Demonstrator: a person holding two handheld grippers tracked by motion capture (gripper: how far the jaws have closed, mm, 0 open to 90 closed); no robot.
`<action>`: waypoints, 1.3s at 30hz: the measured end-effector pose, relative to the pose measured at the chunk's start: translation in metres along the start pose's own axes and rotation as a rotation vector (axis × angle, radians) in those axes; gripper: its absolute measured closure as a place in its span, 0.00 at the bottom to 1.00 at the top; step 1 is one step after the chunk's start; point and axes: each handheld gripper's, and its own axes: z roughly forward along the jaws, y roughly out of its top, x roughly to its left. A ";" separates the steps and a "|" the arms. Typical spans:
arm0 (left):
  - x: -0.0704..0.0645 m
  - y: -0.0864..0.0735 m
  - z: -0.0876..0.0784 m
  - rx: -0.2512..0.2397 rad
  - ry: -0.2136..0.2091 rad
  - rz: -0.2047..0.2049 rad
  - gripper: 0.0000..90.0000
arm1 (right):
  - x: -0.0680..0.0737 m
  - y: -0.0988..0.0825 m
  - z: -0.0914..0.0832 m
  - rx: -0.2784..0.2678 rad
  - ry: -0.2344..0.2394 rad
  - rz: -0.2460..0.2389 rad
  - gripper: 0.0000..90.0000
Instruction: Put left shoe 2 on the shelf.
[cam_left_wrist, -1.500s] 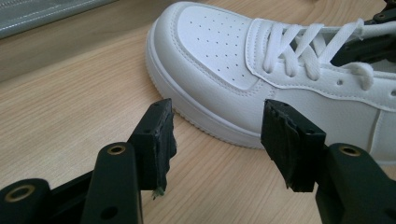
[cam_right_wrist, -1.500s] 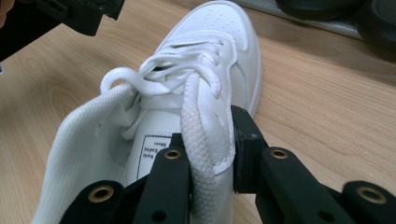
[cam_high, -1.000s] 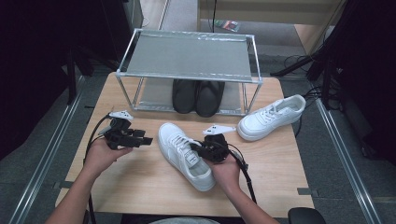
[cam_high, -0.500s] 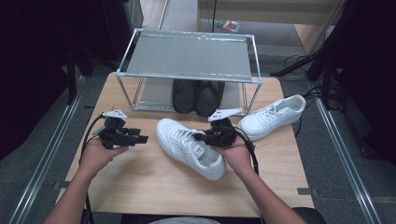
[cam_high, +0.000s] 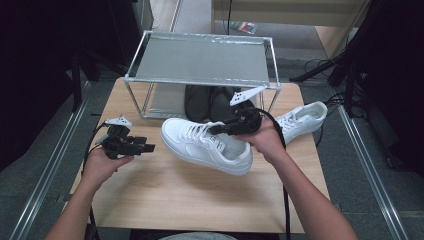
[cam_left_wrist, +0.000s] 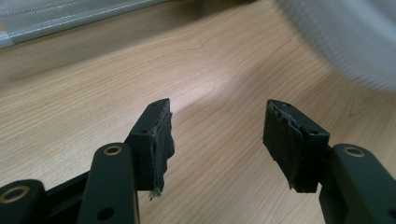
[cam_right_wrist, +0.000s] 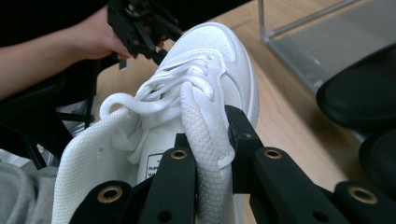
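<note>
The white sneaker (cam_high: 207, 145) hangs tilted just above the counter (cam_high: 165, 200), in front of the wire rack (cam_high: 200, 57), gripped at its collar and tongue by the right tool (cam_high: 225, 128); in the right gripper view the jaws are clamped tight on the padded edge and a lace, toe pointing away. The step in hand looks like the carry: the shoe is off the wood and on its way, probably toward the rack, where a dark pair (cam_high: 210, 102) sits on the lower level, or toward its mate (cam_high: 300, 120) lying at the right (which of the two I cannot tell). The left tool (cam_high: 142, 147) hovers near the shoe's toe, its jaws spread wide with nothing between them, bare wood beneath. The next move calls for a firm pinch while the shoe swings, since the grip sits at one end and the toe may sag; the left tool could steady the toe before setting down.
</note>
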 end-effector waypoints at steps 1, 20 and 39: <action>0.000 0.000 0.000 0.000 0.000 0.000 0.47 | 0.000 0.004 -0.004 0.001 0.009 -0.003 0.93; -0.010 0.003 0.004 0.010 -0.027 0.013 0.47 | 0.000 0.097 -0.050 -0.089 -0.072 0.015 0.93; -0.031 0.013 0.018 0.052 -0.073 0.103 0.48 | -0.066 0.152 -0.020 -0.260 -0.543 0.360 0.93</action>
